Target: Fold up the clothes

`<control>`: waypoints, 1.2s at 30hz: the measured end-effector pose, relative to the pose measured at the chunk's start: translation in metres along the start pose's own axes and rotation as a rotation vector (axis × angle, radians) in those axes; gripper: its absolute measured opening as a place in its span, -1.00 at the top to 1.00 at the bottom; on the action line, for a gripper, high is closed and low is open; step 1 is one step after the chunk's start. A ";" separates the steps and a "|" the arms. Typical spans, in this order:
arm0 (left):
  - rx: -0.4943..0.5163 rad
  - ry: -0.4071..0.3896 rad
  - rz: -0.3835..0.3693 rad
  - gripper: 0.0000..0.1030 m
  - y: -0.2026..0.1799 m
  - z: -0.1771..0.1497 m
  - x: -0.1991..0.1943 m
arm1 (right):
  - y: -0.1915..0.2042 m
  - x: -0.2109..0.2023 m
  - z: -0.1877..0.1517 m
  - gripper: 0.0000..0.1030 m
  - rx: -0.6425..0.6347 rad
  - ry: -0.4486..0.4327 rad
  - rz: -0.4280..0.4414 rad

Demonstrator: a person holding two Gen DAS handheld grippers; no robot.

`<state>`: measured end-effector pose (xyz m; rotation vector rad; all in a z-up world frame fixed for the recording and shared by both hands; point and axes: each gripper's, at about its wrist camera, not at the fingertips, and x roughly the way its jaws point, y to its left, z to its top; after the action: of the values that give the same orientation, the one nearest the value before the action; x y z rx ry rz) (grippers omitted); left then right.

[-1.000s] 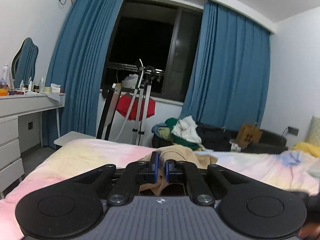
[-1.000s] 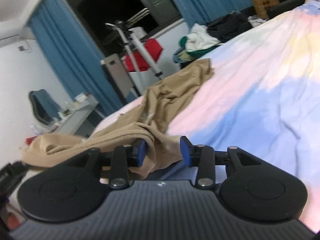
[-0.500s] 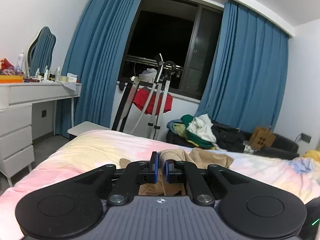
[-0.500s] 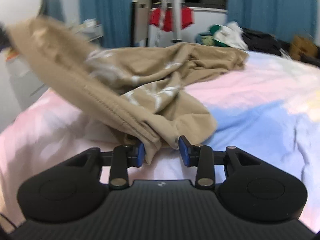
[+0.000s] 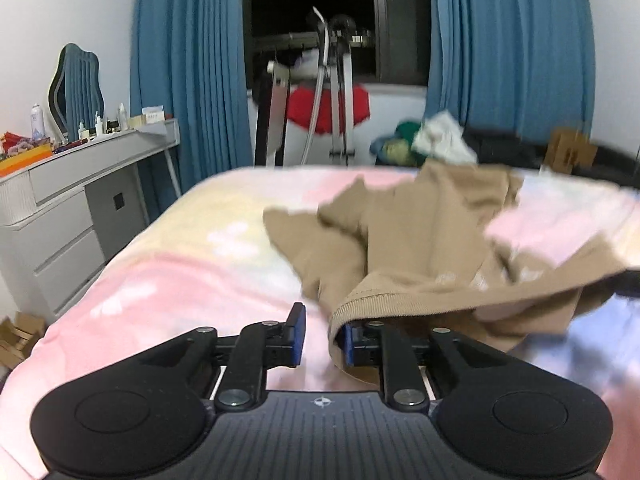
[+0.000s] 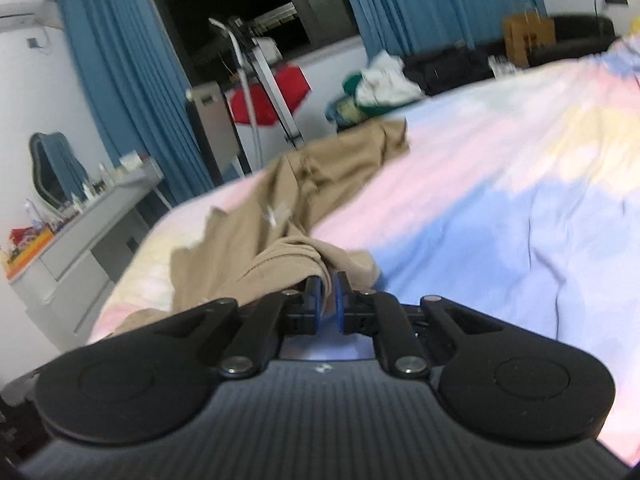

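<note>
While the left gripper (image 5: 322, 334) stands with jaws apart, tan garment (image 5: 420, 240) hem draped over its right finger, the right gripper (image 6: 327, 305) is clamped on garment fabric. Beyond, the garment lies crumpled across the pastel bedspread (image 5: 180, 264).

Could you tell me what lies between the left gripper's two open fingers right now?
In the left wrist view, only bare pastel bedsheet shows inside the left gripper; the tan garment drapes over its right finger.
</note>
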<state>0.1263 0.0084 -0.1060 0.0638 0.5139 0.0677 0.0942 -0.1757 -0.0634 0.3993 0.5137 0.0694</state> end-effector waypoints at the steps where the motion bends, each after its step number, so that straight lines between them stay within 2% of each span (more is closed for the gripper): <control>1: 0.011 0.020 0.005 0.55 -0.001 -0.004 0.004 | 0.000 0.004 -0.002 0.79 -0.001 0.014 -0.004; 5: 0.037 0.090 0.023 0.48 -0.005 -0.014 0.019 | 0.001 0.013 -0.011 0.77 0.002 0.049 -0.001; 8: 0.064 0.091 0.017 0.52 -0.011 -0.020 0.019 | 0.003 0.026 -0.015 0.74 -0.018 0.089 -0.006; 10: 0.085 0.077 0.014 0.53 -0.015 -0.022 0.015 | 0.003 0.036 -0.020 0.64 -0.033 0.126 -0.008; 12: 0.087 0.081 0.007 0.53 -0.016 -0.024 0.013 | 0.004 0.044 -0.024 0.33 -0.039 0.147 -0.020; 15: 0.064 0.110 -0.010 0.59 -0.015 -0.027 0.009 | 0.004 0.050 -0.029 0.32 -0.039 0.146 -0.013; 17: 0.058 0.114 -0.025 0.68 -0.015 -0.028 0.008 | 0.006 0.049 -0.030 0.34 -0.043 0.117 -0.007; 19: 0.046 0.118 -0.031 0.72 -0.017 -0.029 0.004 | 0.009 0.040 -0.027 0.45 -0.064 0.058 0.000; 20: 0.034 0.121 -0.035 0.73 -0.017 -0.028 0.004 | 0.010 0.034 -0.025 0.69 -0.072 0.019 0.006; 21: 0.020 0.123 -0.038 0.75 -0.016 -0.028 0.004 | 0.011 0.027 -0.022 0.79 -0.071 -0.023 0.009; 25: -0.016 0.117 -0.050 0.77 -0.014 -0.026 0.005 | 0.010 -0.003 -0.007 0.85 -0.019 -0.174 0.022; 28: -0.031 0.092 -0.047 0.79 -0.015 -0.023 0.006 | 0.016 -0.011 -0.007 0.85 -0.073 -0.227 -0.020; 31: -0.066 0.074 -0.028 0.82 -0.011 -0.019 0.009 | 0.009 0.005 -0.010 0.85 -0.066 -0.153 -0.075; 36: -0.146 0.032 -0.001 0.86 0.004 -0.009 0.008 | -0.013 0.038 -0.020 0.82 0.026 0.000 -0.059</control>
<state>0.1291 0.0131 -0.1174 -0.0800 0.5399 0.1049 0.1171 -0.1745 -0.1020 0.4088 0.5269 0.0055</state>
